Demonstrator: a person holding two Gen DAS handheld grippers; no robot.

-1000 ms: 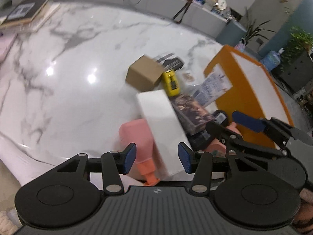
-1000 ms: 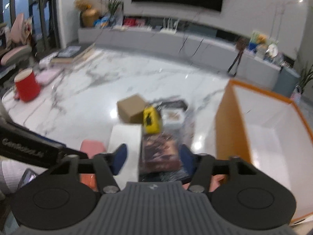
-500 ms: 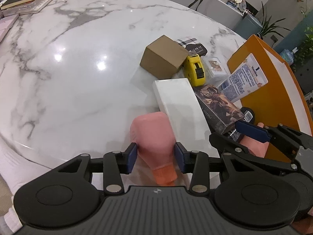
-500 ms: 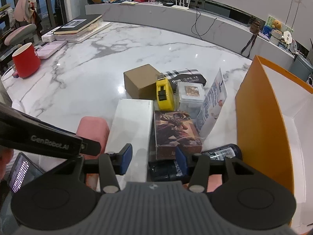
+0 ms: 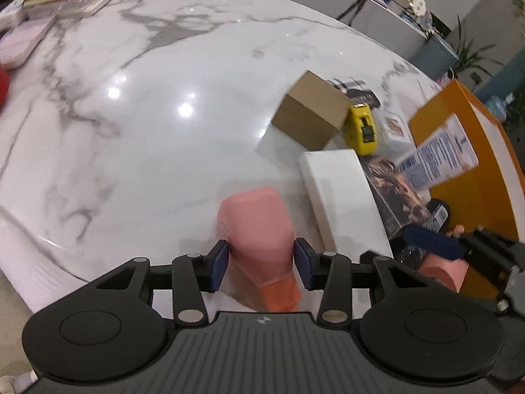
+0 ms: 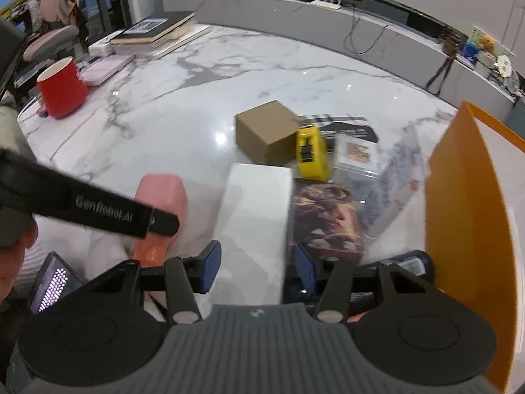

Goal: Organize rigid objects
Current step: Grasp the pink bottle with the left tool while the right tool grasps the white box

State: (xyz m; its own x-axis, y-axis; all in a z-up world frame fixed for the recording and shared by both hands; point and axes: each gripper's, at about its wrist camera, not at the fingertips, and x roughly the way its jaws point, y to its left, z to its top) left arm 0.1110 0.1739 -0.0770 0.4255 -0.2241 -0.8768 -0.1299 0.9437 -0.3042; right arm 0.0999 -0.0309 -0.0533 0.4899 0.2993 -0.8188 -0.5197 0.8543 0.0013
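Observation:
A pink bottle with an orange cap [image 5: 257, 229] lies on the marble table; it also shows in the right wrist view [image 6: 162, 197]. My left gripper [image 5: 261, 264] straddles its neck end, pads close to both sides, seemingly touching. My right gripper [image 6: 251, 267] is open over the near end of a long white box [image 6: 256, 210], which also shows in the left wrist view [image 5: 341, 197]. Beside the white box lie a picture box [image 6: 326, 220], a yellow tape measure [image 6: 310, 156] and a brown cardboard box [image 6: 265, 138].
An orange bin with white inside [image 6: 466, 203] stands at the right, with a printed packet [image 5: 436, 157] leaning on it. A dark bottle [image 6: 410, 262] lies by the bin. A red mug [image 6: 62, 87] and books [image 6: 154, 29] sit at the far left. The table edge is near me.
My left gripper moved left from the white box onto the pink bottle and closed in around it. My right gripper shifted left from the picture box to the white box.

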